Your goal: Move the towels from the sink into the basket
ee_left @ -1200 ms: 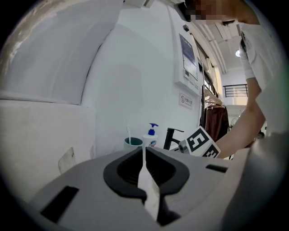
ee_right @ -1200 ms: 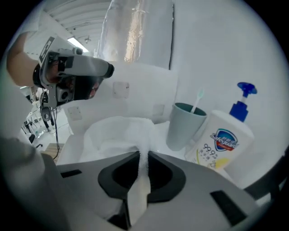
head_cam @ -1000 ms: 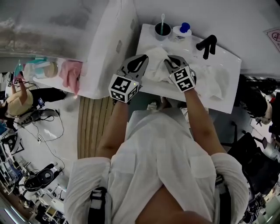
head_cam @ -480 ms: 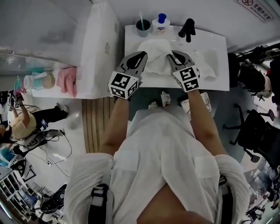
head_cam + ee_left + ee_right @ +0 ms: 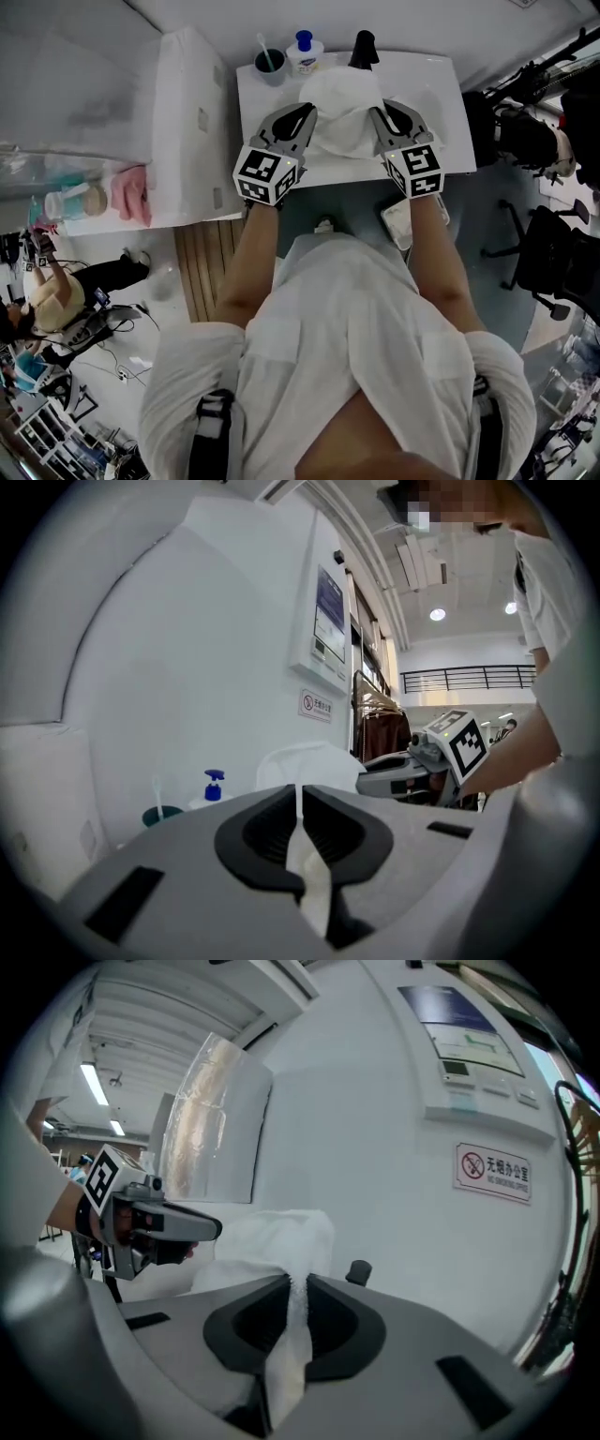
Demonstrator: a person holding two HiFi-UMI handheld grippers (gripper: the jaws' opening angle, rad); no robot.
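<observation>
A white towel [image 5: 344,117] hangs bunched between my two grippers above the white sink [image 5: 441,103]. My left gripper [image 5: 302,117] is shut on the towel's left edge, and white cloth [image 5: 309,878] shows pinched between its jaws. On the other side my right gripper [image 5: 382,114] is shut on the towel's right edge, with a strip of cloth [image 5: 291,1344] between its jaws and the lifted towel [image 5: 272,1246] bulging beyond. Each gripper view shows the other gripper across the towel. No basket is in view.
A dark cup with a toothbrush [image 5: 270,64], a soap pump bottle [image 5: 304,52] and a black tap [image 5: 362,47] stand along the sink's back. A tall white cabinet [image 5: 187,131] flanks the sink on the left. A black chair [image 5: 553,253] stands to the right.
Both grippers have risen with the towel, which was down in the basin a second ago and now hangs lifted between them. The head view has shifted so the sink sits further up the picture.
</observation>
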